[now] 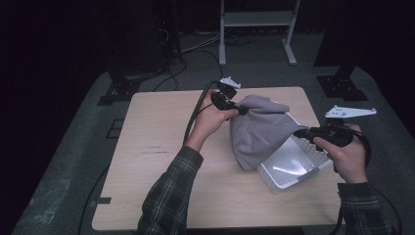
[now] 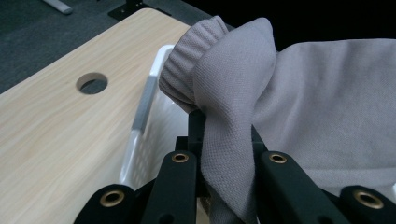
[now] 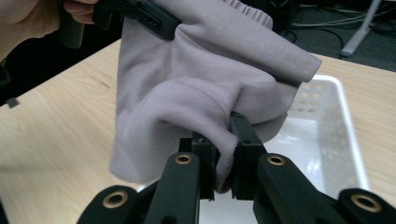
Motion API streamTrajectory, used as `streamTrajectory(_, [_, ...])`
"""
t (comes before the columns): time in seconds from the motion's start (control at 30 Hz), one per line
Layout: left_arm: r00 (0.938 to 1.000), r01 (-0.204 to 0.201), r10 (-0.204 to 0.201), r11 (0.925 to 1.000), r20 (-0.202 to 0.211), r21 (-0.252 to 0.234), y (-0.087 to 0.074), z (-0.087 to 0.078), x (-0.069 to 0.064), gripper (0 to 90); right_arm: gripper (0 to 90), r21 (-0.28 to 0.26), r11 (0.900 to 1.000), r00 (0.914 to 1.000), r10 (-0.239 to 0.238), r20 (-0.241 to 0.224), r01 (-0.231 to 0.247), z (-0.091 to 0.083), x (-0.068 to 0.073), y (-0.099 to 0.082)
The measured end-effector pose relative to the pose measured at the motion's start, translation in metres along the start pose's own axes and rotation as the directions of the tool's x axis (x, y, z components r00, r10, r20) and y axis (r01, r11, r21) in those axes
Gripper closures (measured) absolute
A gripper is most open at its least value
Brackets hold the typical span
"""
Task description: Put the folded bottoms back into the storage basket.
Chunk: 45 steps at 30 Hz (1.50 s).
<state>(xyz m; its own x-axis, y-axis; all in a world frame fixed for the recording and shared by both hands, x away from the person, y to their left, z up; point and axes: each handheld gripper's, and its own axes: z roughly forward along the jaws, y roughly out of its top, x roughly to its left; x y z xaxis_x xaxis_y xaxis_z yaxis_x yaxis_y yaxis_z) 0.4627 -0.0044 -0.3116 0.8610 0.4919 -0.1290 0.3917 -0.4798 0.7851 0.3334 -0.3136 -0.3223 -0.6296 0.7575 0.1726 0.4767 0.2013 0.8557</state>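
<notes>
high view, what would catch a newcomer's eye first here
A grey cloth hangs in the air between two hands, stretched above the right half of the wooden table. The left gripper pinches its far top corner and the right gripper its near edge, both with jaws closed on the fabric. Under it sits a white basket, partly covered by the cloth.

A fold of the soft grey knitted cloth (image 3: 196,88) is pinched between the right gripper (image 3: 223,154) fingers, above a white perforated plastic basket (image 3: 336,135) on the pale wooden bench (image 3: 56,121).
</notes>
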Motion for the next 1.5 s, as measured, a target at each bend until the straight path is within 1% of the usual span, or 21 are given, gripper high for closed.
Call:
streamTrajectory(0.1, [1.0000, -0.002, 0.002, 1.0000, 0.005, -0.005, 0.000, 0.012, 0.000, 80.7, 81.8, 0.015, 0.9999, 0.9998, 0.006, 0.021, -0.007, 0.000, -0.009, -0.004])
streamTrajectory(0.17, [1.0000, 0.005, -0.005, 0.9999, 0.003, -0.012, -0.001, 0.020, 0.000, 80.6, 81.8, 0.033, 0.9994, 0.9992, 0.006, 0.039, -0.007, 0.002, -0.014, -0.008])
streamTrajectory(0.23, [0.9999, 0.010, -0.010, 0.9998, 0.005, -0.017, -0.003, 0.027, -0.001, 80.6, 81.8, 0.050, 0.9987, 0.9985, 0.004, 0.055, -0.007, 0.005, -0.020, -0.012])
streamTrajectory(0.27, [1.0000, 0.004, -0.004, 0.9998, 0.002, -0.019, -0.004, 0.030, 0.000, 80.6, 81.8, 0.059, 0.9982, 0.9981, 0.001, 0.062, -0.004, 0.007, -0.023, -0.014])
streamTrajectory(0.3, [1.0000, 0.006, -0.006, 0.9998, 0.000, -0.018, -0.005, 0.033, 0.000, 80.6, 81.8, 0.067, 0.9977, 0.9980, -0.001, 0.063, -0.003, 0.008, -0.026, -0.017])
streamTrajectory(0.37, [0.9999, 0.013, -0.013, 0.9997, 0.001, -0.018, -0.007, 0.039, 0.000, 80.5, 81.8, 0.088, 0.9961, 0.9966, -0.009, 0.082, 0.001, 0.011, -0.030, -0.021])
streamTrajectory(0.53, [0.9997, 0.024, -0.024, 0.9997, -0.001, 0.003, -0.015, 0.054, 0.001, 80.4, 81.8, 0.127, 0.9919, 0.9949, -0.005, 0.101, -0.008, 0.018, -0.040, -0.030])
streamTrajectory(0.63, [0.9993, 0.038, -0.038, 0.9992, 0.000, 0.012, -0.021, 0.062, 0.002, 80.4, 81.7, 0.149, 0.9888, 0.9936, -0.003, 0.113, -0.014, 0.023, -0.045, -0.037])
streamTrajectory(0.7, [0.9989, 0.046, -0.046, 0.9988, -0.005, 0.020, -0.024, 0.067, 0.004, 80.3, 81.7, 0.158, 0.9872, 0.9937, 0.002, 0.112, -0.020, 0.026, -0.049, -0.041])
streamTrajectory(0.8, [0.9982, 0.060, -0.059, 0.9977, -0.005, 0.031, -0.029, 0.072, 0.005, 80.3, 81.7, 0.174, 0.9845, 0.9921, 0.001, 0.126, -0.023, 0.031, -0.054, -0.046])
streamTrajectory(0.9, [0.9974, 0.072, -0.071, 0.9967, -0.007, 0.037, -0.032, 0.078, 0.005, 80.3, 81.5, 0.182, 0.9831, 0.9897, -0.007, 0.143, -0.019, 0.033, -0.057, -0.049])
streamTrajectory(1.0, [0.9977, 0.068, -0.068, 0.9964, -0.004, 0.050, -0.034, 0.082, 0.004, 80.3, 81.4, 0.186, 0.9825, 0.9864, -0.020, 0.163, -0.011, 0.035, -0.060, -0.050])
streamTrajectory(1.07, [0.9973, 0.074, -0.074, 0.9957, -0.004, 0.055, -0.036, 0.084, 0.003, 80.2, 81.1, 0.183, 0.9831, 0.9842, -0.029, 0.175, -0.004, 0.036, -0.062, -0.050])
streamTrajectory(1.2, [0.9962, 0.087, -0.087, 0.9945, -0.004, 0.058, -0.039, 0.089, 0.002, 80.2, 78.9, 0.180, 0.9836, 0.9844, -0.036, 0.172, 0.004, 0.035, -0.065, -0.050])
streamTrajectory(1.27, [0.9962, 0.087, -0.087, 0.9940, -0.002, 0.067, -0.040, 0.091, 0.002, 80.2, 77.1, 0.185, 0.9828, 0.9853, -0.037, 0.167, 0.006, 0.033, -0.066, -0.050])
streamTrajectory(1.37, [0.9957, 0.093, -0.093, 0.9927, -0.007, 0.077, -0.041, 0.094, 0.001, 80.1, 74.9, 0.180, 0.9836, 0.9835, -0.032, 0.178, -0.001, 0.028, -0.067, -0.048])
streamTrajectory(1.43, [0.9959, 0.091, -0.091, 0.9918, -0.008, 0.089, -0.043, 0.095, 0.002, 80.0, 74.8, 0.165, 0.9863, 0.9821, -0.028, 0.186, -0.003, 0.023, -0.069, -0.048])
streamTrajectory(1.5, [0.9952, 0.098, -0.098, 0.9914, -0.009, 0.087, -0.045, 0.097, 0.002, 79.9, 74.7, 0.152, 0.9883, 0.9822, -0.020, 0.187, -0.009, 0.020, -0.069, -0.047])
